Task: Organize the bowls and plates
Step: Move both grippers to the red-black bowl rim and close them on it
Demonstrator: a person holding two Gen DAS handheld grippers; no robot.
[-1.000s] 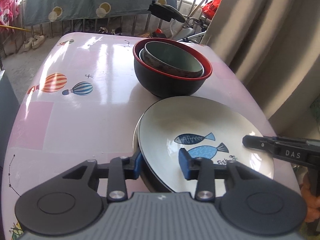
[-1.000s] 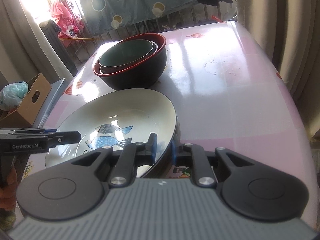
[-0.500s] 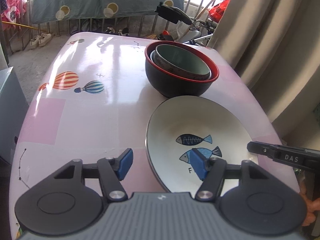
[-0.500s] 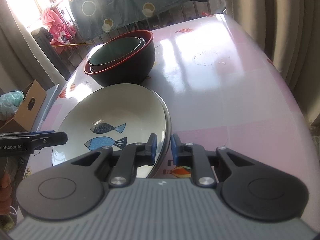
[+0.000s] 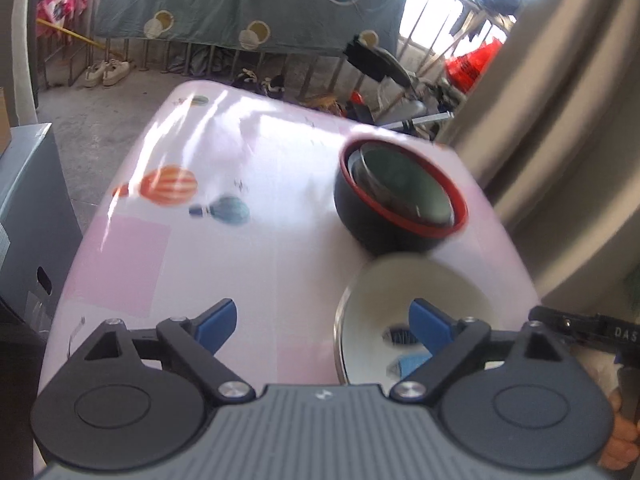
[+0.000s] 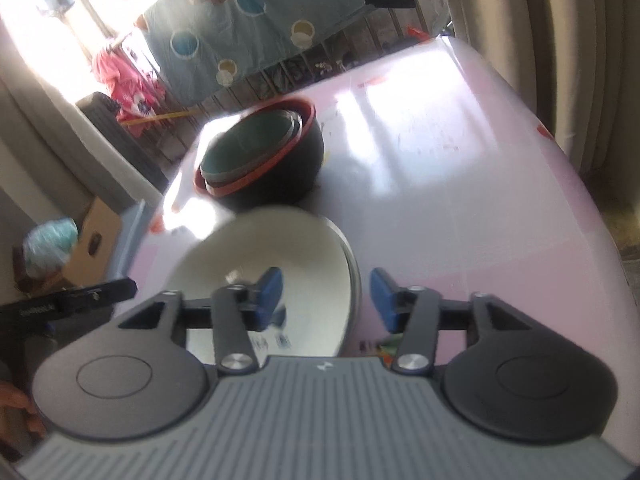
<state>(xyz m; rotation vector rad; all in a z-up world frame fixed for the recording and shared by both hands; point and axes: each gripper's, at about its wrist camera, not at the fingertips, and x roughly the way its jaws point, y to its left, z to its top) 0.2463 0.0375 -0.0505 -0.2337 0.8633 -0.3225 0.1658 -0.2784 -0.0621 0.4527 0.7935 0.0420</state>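
Pink table [image 5: 248,264], plate [image 5: 416,292] set down beside nested bowls [image 5: 400,196].
Our left gripper [image 5: 322,326] and right gripper [image 6: 326,294] have just been opening, jaws apart, gripping nothing; withdrawing carelessly, we might clip the plate's rim.

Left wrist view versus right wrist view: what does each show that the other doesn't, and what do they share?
Left only: balloon prints on the table, shoes on the floor, the right claw's tip at the edge.
Right only: a cardboard box, a blue bag, the left claw's tip.
Both: the fish plate, the nested bowls, the pink table, the spotted cloth. Each view's own claw has just been opening and grips nothing.
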